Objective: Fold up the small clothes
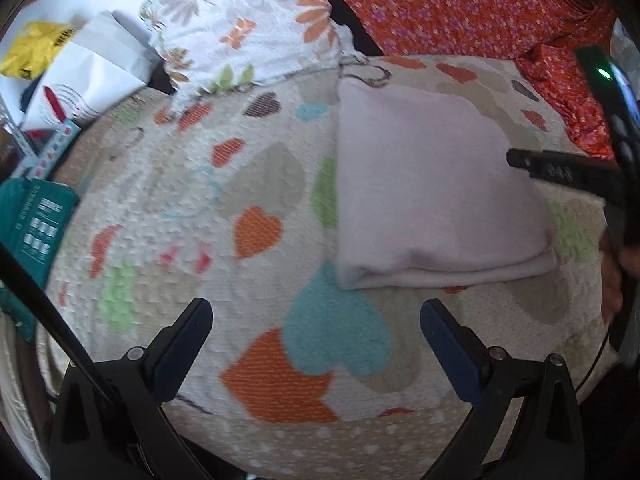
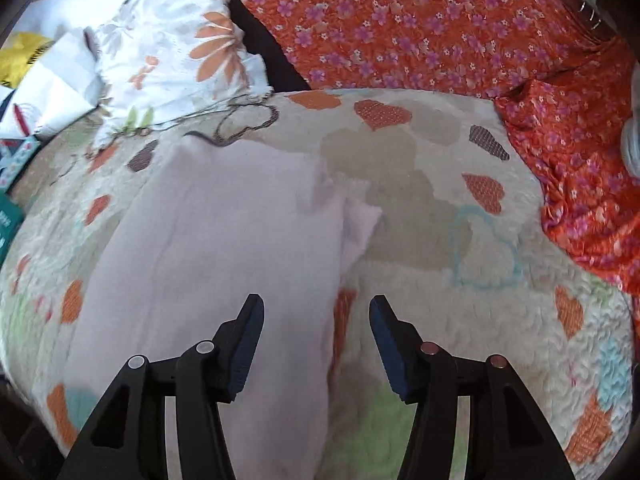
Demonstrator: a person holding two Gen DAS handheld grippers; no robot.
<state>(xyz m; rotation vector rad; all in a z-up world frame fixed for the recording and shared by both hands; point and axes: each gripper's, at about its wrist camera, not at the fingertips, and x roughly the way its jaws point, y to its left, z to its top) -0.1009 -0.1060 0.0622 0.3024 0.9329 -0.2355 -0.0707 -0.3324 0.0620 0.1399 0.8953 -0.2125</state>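
**Folded pale garment lay on heart-print quilt as both tools stood open above it**

A folded pale pink garment (image 1: 432, 184) rested flat on a bed's heart-patterned quilt (image 1: 248, 184), filling the centre right of the left wrist view and the lower left and centre of the right wrist view. Its thick folded edge faced the bottom of the left wrist frame.

The left tool (image 1: 316, 316) hung over bare quilt at the bottom of its frame, its jaws spread wide and holding nothing, the garment's near edge just beyond its fingertips. The right tool (image 2: 316, 312) stood partly open and empty, its left finger (image 2: 248, 344) over the cloth and its right finger over the quilt, with the garment's right-hand edge running between them; whether either finger touched the fabric could not be told. In the left wrist view the same tool reached in from the right edge over the garment.

A white floral pillow (image 1: 244, 28) and an orange flowered cloth (image 1: 460, 4) lay along the top of both frames. A yellow bag (image 1: 32, 48) and a teal box (image 1: 36, 220) sat at the left edge.
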